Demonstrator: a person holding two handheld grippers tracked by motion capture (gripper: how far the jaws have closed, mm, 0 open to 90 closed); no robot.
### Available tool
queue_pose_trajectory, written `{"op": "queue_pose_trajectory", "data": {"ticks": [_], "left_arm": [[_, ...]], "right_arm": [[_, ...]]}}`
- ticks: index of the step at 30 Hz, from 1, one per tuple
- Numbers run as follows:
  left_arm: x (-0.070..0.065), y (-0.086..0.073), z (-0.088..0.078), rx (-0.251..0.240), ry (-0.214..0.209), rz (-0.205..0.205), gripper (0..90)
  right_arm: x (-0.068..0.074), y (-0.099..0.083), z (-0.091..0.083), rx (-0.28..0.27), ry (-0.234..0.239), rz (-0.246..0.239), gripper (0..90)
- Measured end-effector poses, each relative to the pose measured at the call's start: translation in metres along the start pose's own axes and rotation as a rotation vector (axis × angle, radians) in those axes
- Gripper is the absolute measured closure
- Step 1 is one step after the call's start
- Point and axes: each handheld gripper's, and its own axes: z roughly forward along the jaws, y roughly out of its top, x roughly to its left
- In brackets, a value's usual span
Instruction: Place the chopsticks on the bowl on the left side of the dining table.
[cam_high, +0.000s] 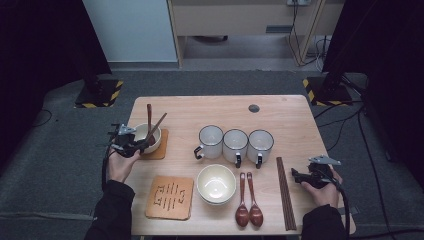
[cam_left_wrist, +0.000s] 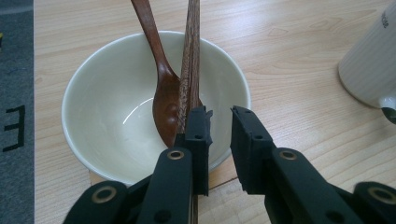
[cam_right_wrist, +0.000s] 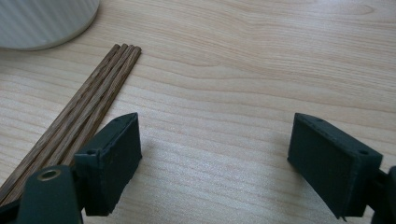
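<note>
Two grippers: one in each hand, left (cam_high: 131, 145) at the bowl, right (cam_high: 306, 176) at the tabletop's right edge.
Left jaws: nearly together with a narrow gap — nothing between them in the left gripper view (cam_left_wrist: 219, 135); the chopsticks (cam_left_wrist: 190, 65) run just beside and behind the left-hand jaw, and whether they touch it I cannot tell.
Bowl (cam_left_wrist: 112, 107): white, on a coaster (cam_high: 159, 149) at the tabletop's left; it holds a spoon (cam_left_wrist: 163, 93) and the chopsticks, both leaning on the far rim with handles pointing up and away.
Right jaws: spread wide over bare wood, pinching nothing (cam_right_wrist: 215, 158).
Chopstick bundle (cam_right_wrist: 79, 116): flat on the tabletop, just beside the right gripper's left-hand jaw.
Mugs (cam_high: 235, 145): three white ones in a row at mid-tabletop, handles toward the person.
Stacked bowls (cam_high: 216, 184): white, in front of the mugs.
Spare spoons (cam_high: 248, 202): two brown ones side by side — between the stacked bowls and the bundle.
Patterned coaster (cam_high: 170, 197): near the front edge, left of the stacked bowls.
Tabletop (cam_high: 280, 112): light wood.
</note>
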Motion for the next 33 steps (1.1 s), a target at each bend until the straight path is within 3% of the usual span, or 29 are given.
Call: {"op": "queue_pose_trajectory", "data": {"ticks": [19,33], "left_arm": [[0.0029,-0.0013,0.0008,0.024,0.017,-0.005,73.4],[0.01,-0.0047,0.0016,-0.002,0.048,-0.05,68.6]], "right_arm": [[0.0,0.0,0.0,0.0,0.0,0.0,17.2],[-0.0002,-0.0001,-0.0001,0.001,0.002,-0.004,17.2]]}}
